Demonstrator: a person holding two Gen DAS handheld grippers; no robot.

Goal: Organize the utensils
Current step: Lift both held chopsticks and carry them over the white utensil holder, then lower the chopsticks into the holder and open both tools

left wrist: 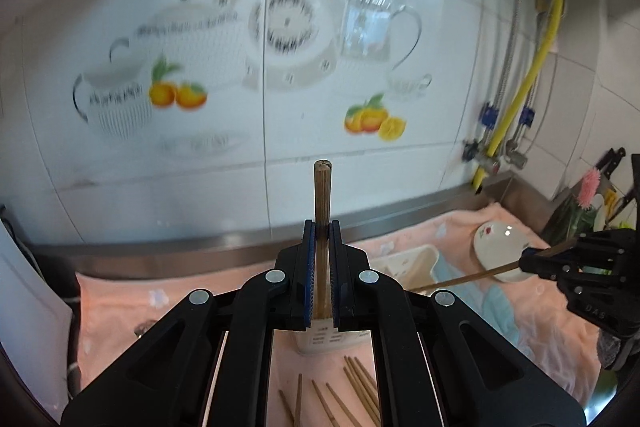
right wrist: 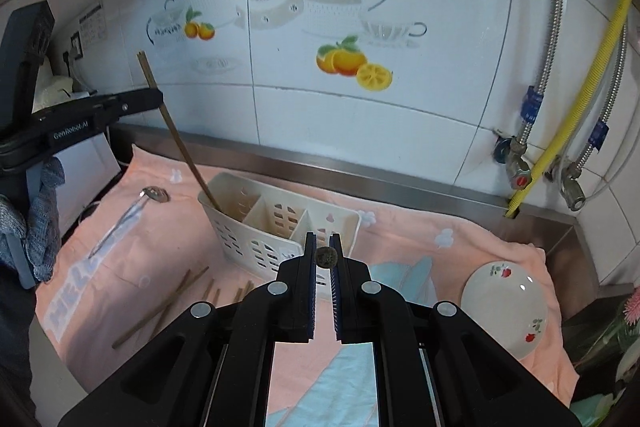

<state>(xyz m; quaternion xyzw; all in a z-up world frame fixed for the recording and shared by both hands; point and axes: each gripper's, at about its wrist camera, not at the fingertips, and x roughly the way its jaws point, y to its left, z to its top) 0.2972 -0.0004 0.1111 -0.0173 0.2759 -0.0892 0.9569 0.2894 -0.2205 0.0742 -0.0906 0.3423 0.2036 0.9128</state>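
Observation:
My left gripper [left wrist: 322,227] is shut on a wooden chopstick [left wrist: 322,195] that stands upright; in the right wrist view this chopstick [right wrist: 176,139] has its lower end inside the left compartment of the white utensil caddy [right wrist: 256,227]. My right gripper [right wrist: 323,239] is shut on another chopstick [right wrist: 325,257], seen end-on; in the left wrist view it [left wrist: 472,277] points toward the caddy [left wrist: 404,263]. Several loose chopsticks [right wrist: 168,303] lie on the pink towel in front of the caddy. A metal spoon [right wrist: 132,211] lies at the left.
A white floral dish [right wrist: 506,303] sits on the pink towel [right wrist: 420,239] at the right. A steel backsplash ledge [right wrist: 360,175], pipes and a yellow hose [right wrist: 580,87] stand behind. A tiled wall is at the back.

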